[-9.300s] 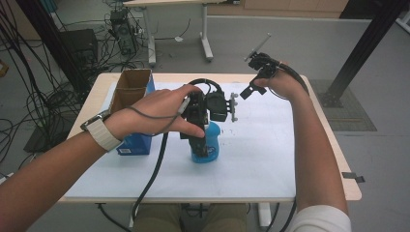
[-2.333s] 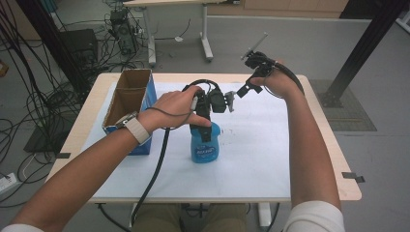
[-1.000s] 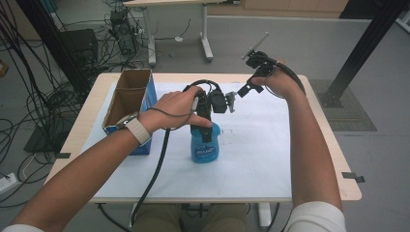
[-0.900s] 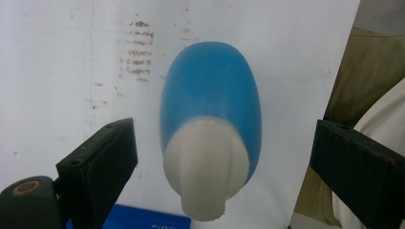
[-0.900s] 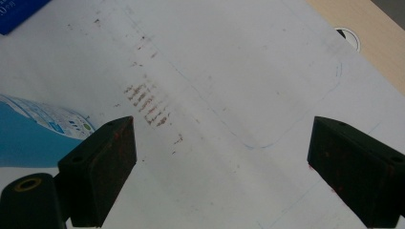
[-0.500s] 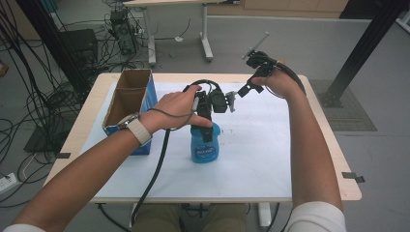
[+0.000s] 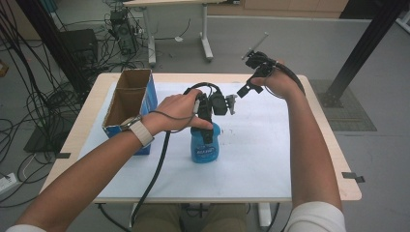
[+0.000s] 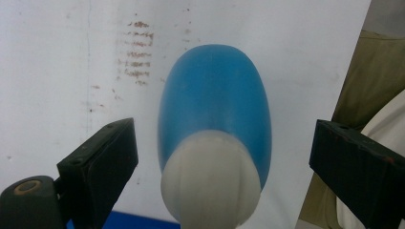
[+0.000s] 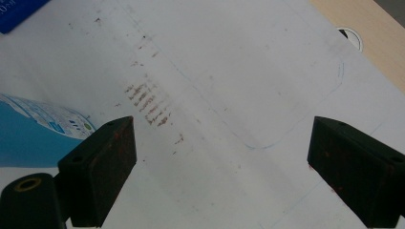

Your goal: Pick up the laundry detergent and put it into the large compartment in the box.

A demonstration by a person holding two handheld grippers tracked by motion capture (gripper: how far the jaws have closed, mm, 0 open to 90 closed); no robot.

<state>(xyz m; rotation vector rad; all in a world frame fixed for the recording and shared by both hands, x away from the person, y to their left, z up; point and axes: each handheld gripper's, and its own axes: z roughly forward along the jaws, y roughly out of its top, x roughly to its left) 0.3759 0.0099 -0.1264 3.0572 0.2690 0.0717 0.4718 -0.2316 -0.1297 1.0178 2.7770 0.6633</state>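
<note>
While the blue bottle (image 7: 205,145) stands upright beside the cardboard box (image 7: 126,104), left gripper (image 8: 219,157) straddles its cap, jaws wide, ungrasped; right gripper (image 9: 222,157) open, empty.

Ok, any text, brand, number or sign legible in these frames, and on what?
None reads.
Blue bottle: white label print, too blurred in the high view; small print on its label in the right gripper view, too small.
Blue cardboard box: white marks at its corner, unreadable.
</note>
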